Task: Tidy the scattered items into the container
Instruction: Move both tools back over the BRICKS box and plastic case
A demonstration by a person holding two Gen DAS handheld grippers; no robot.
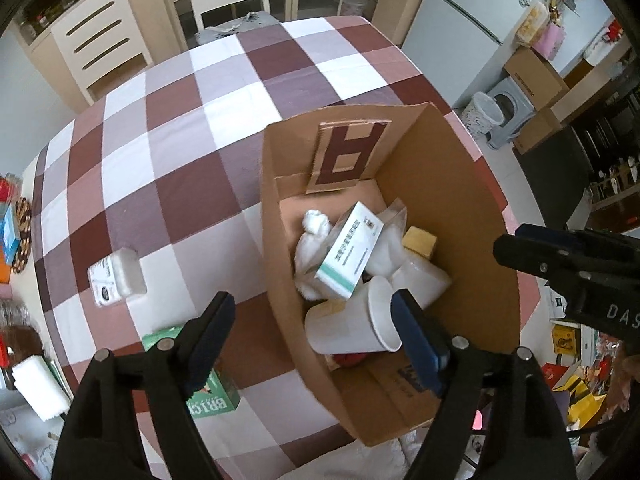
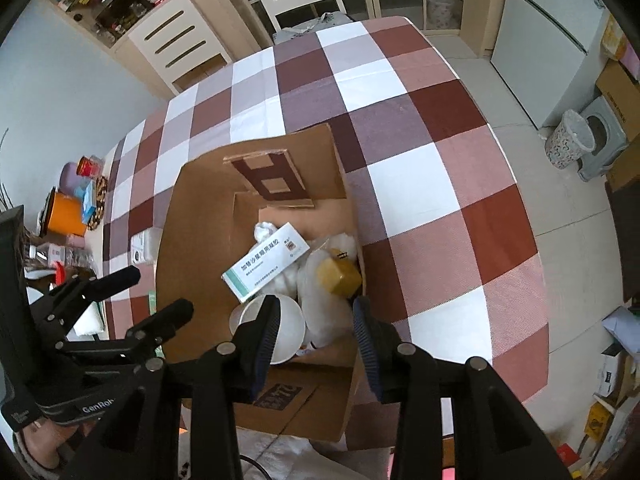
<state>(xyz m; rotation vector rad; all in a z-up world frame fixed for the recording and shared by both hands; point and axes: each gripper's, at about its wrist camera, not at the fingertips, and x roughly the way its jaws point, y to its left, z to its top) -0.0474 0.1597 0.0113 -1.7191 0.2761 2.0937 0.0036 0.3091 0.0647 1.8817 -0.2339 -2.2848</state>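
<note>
Both claws were empty with their jaws spread. Your left claw (image 1: pixel 316 340) hung over the near left wall of the cardboard box (image 1: pixel 472 208), and your right claw (image 2: pixel 316 332) hung above the box's near end.

Already inside the box lay a white paper cup (image 1: pixel 352 328) on its side, a white-and-green medicine carton (image 1: pixel 350 254), a yellow-capped bottle (image 1: pixel 420 242) and soft white pieces (image 1: pixel 314 224).

Still out on the checked bench (image 1: pixel 168 140), left of the box, were a white wrapped pack (image 1: pixel 116 278) and a green carton (image 1: pixel 212 394) just beneath your left claw's left finger.

The step in hand was judged to be the fetching of one of these two.

- To do it well, you would have used the left claw, which was nearer.
- You would have moved it clear of the box wall before lowering it.
- You would have set the fingers across the carton's narrow faces, square to its edges.
- You would have kept the right claw back over the box, apart from the left.
</note>
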